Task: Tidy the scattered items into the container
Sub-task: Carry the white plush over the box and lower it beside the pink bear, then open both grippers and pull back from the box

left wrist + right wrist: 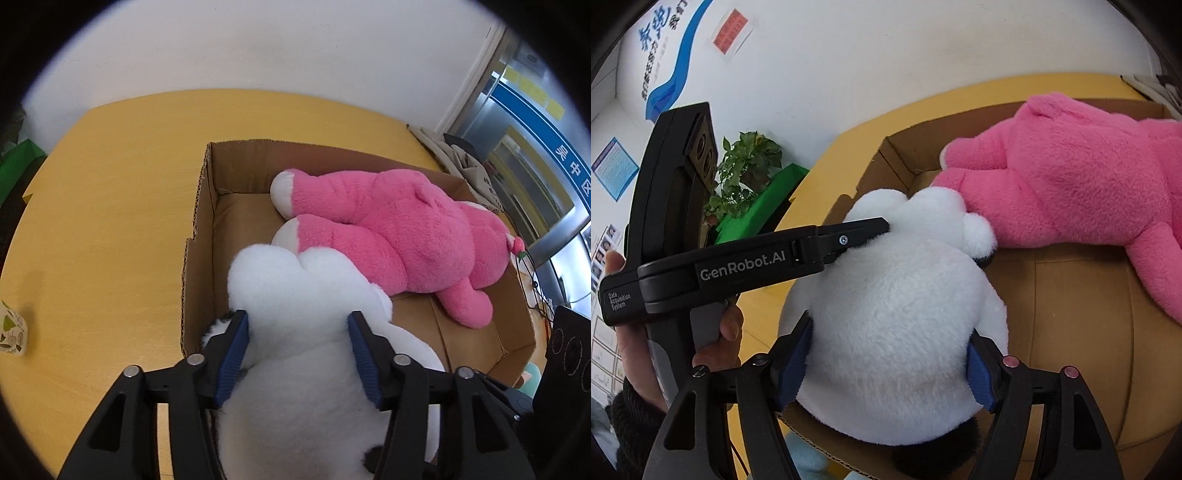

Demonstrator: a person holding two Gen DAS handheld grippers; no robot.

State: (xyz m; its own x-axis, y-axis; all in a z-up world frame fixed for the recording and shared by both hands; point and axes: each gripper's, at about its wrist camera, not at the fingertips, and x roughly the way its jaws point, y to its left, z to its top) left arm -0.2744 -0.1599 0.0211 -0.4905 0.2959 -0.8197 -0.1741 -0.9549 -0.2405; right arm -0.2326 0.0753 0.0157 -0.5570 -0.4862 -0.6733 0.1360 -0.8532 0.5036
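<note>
A white plush toy with black patches hangs over the near left part of an open cardboard box on a yellow table. My left gripper is shut on the plush, blue pads pressing its sides. My right gripper is also shut on the same white plush, lower on its body. The left gripper's body shows in the right wrist view, pinching the plush from the left. A pink plush bear lies inside the box, on the right; it also shows in the right wrist view.
The yellow table extends left of the box. A patterned paper cup sits at its left edge. A potted plant and green box stand beyond the table. Folded cloth lies behind the box.
</note>
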